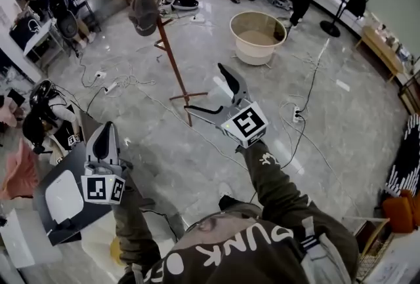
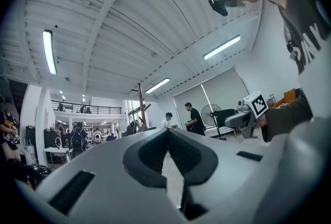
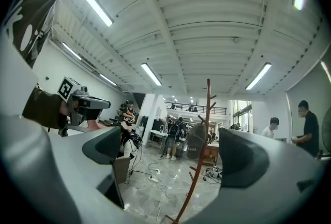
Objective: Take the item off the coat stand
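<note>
The cap (image 1: 144, 14) hung high on the coat stand (image 1: 172, 66), on the side towards the left edge of the floor (image 1: 341, 119). What it hooked over was hidden beneath it. The stand was a thin wooden pole with short side pegs (image 1: 160, 44) and a small foot, standing free on the smooth floor.

The right gripper (image 1: 203, 87) was held out towards the stand with its jaws spread wide. It gripped nothing: its own view showed only the distant stand and cap in the gap. It was well short of the cap and lower than it. The left gripper (image 1: 105, 128) was held back near the body with its jaws pressed together, nothing between them.

Probable faults from this position:

- Tipping. A sideways or downward pull on the cap, rather than a lift clear of its hook, would likely rock the thin stand on its small foot.
- Bad grip. The cap looked soft, so jaws closing on a loose fold could slip off, and jaws closing too deep could clamp the pole or a peg with the cloth.
- Footing. Loose cables (image 1: 125, 82) lay on the floor round the foot of the stand, and a tub (image 1: 258, 37) stood just beyond it. A step closer could snag a cable.
- No support. With the left gripper held back, nothing steadied the stand.
</note>
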`<state>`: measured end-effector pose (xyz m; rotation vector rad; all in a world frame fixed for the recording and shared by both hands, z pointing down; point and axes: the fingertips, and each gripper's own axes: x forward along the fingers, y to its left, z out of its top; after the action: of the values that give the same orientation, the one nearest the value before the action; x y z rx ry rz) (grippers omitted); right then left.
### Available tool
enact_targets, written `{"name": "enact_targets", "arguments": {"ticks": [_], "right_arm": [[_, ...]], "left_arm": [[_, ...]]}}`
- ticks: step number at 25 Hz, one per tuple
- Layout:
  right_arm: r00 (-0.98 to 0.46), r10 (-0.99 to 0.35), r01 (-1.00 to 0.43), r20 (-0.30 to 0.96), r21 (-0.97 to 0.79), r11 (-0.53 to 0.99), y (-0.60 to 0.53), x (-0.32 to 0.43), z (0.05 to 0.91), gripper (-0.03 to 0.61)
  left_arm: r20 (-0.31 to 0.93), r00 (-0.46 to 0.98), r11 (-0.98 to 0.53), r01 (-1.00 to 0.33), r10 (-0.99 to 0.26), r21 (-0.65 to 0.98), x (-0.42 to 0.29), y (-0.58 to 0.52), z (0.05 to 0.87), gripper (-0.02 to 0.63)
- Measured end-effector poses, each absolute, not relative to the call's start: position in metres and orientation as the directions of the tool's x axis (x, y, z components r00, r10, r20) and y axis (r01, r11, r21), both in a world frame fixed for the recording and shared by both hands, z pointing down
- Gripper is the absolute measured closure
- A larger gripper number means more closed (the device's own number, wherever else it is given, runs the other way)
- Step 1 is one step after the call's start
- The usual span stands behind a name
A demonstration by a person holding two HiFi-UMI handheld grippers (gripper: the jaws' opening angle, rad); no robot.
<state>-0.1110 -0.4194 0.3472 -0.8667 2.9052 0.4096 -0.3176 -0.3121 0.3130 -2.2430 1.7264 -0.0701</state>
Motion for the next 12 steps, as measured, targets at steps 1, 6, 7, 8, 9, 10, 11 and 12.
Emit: {"name": "enact_targets", "arguments": {"ticks": [1, 6, 7, 8, 9, 10, 11, 12], "right_arm": [[-0.840, -0.519, -0.542, -0.157, 0.230, 0.808, -0.431, -0.111, 0.346, 0.002], [-0.859, -0.488, -0.512, -0.156, 0.243, 0.824, -0.482, -0.112, 0.349, 0.002], [-0.859, -0.486, -0.511, -0.158, 0.242, 0.825, -0.490, -0.112, 0.348, 0.002], [-0.859, -0.486, -0.511, -0.160, 0.237, 0.826, -0.498, -0.113, 0.347, 0.002], [-0.859, -0.485, -0.512, -0.164, 0.232, 0.827, -0.505, -0.114, 0.346, 0.002], [-0.859, -0.484, -0.511, -0.167, 0.228, 0.828, -0.513, -0.115, 0.346, 0.002], [-0.860, -0.481, -0.509, -0.167, 0.228, 0.830, -0.520, -0.116, 0.348, 0.002], [-0.863, -0.477, -0.504, -0.166, 0.230, 0.832, -0.528, -0.118, 0.349, 0.002]], "left_arm": [[-0.147, 0.269, -0.222, -0.936, -0.952, -0.274, -0.316, -0.323, 0.313, 0.609], [-0.151, 0.249, -0.200, -0.939, -0.957, -0.282, -0.310, -0.369, 0.313, 0.609], [-0.147, 0.247, -0.198, -0.938, -0.958, -0.284, -0.310, -0.377, 0.313, 0.609], [-0.143, 0.245, -0.197, -0.938, -0.959, -0.285, -0.310, -0.385, 0.313, 0.609], [-0.139, 0.243, -0.196, -0.938, -0.960, -0.286, -0.310, -0.391, 0.313, 0.609], [-0.137, 0.241, -0.195, -0.938, -0.961, -0.285, -0.311, -0.398, 0.315, 0.609], [-0.135, 0.239, -0.193, -0.939, -0.962, -0.284, -0.312, -0.405, 0.316, 0.609], [-0.133, 0.236, -0.192, -0.940, -0.963, -0.283, -0.313, -0.412, 0.318, 0.609]]}}
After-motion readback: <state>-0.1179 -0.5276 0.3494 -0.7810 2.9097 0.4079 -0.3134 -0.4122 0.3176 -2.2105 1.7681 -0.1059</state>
